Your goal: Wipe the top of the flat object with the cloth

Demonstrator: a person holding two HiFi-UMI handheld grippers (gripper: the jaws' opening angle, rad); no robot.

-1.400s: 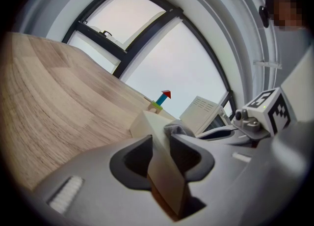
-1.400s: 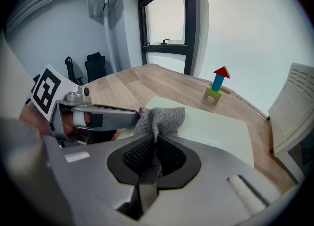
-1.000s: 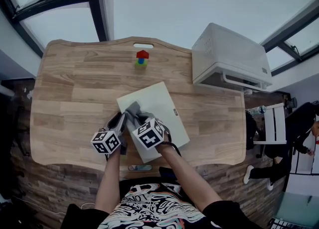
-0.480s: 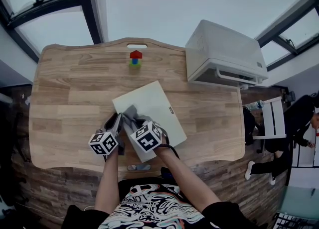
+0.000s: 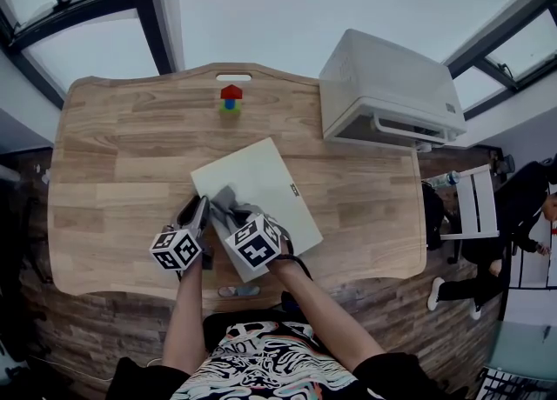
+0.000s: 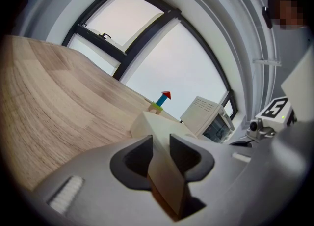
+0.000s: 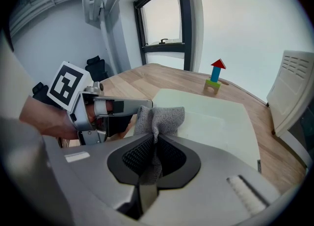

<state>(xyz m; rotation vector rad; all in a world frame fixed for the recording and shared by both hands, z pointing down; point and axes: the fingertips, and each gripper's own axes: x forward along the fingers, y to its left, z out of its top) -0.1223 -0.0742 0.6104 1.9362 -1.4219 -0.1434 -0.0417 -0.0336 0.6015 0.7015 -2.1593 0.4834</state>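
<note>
A pale flat board lies at an angle in the middle of the wooden table. My left gripper is shut on the board's near-left edge; in the left gripper view the board's edge sits between the jaws. My right gripper is shut on a grey cloth, which rests bunched on the board's near-left corner. In the right gripper view the cloth rises from the jaws of the right gripper onto the board, right next to the left gripper.
A small toy block tower with a red roof stands near the table's far edge. A white boxy appliance sits at the far right. A white chair and a person stand off to the right of the table.
My right gripper and the cloth have drawn slightly toward the board's near edge. The left gripper keeps its grip in place. The head view has shifted a little.
</note>
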